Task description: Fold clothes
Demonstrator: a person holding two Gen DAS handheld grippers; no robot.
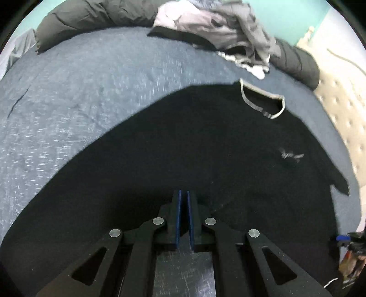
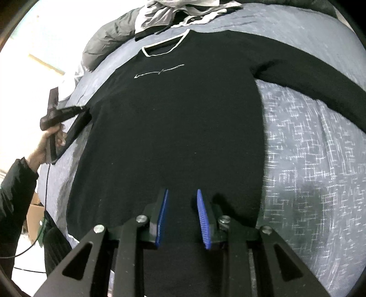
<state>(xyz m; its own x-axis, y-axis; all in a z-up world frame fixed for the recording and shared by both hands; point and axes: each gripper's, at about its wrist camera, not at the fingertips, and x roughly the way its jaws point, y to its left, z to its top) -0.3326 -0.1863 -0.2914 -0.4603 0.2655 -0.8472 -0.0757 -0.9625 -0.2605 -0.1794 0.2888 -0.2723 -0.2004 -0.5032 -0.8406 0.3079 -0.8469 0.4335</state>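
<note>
A black long-sleeved shirt (image 2: 173,128) with a white-trimmed collar (image 2: 164,49) lies face up on the blue-grey bed cover (image 2: 308,160). One sleeve (image 2: 320,75) is stretched out to the right. My right gripper (image 2: 183,196) hovers open over the shirt's lower hem, its blue pads apart with nothing between them. My left gripper (image 1: 184,194) is shut on the other sleeve's black cloth. In the right wrist view a hand (image 2: 43,146) holds the left gripper (image 2: 80,109) at that sleeve (image 2: 75,130). The collar (image 1: 263,100) shows in the left wrist view, and the right gripper (image 1: 344,238) peeks in at the edge.
A heap of grey, white and black clothes (image 1: 219,25) lies at the far end of the bed. A dark padded jacket (image 1: 91,16) lies beside it. A beige tufted panel (image 1: 343,102) borders the bed. A cardboard box (image 2: 34,214) and cables sit on the floor.
</note>
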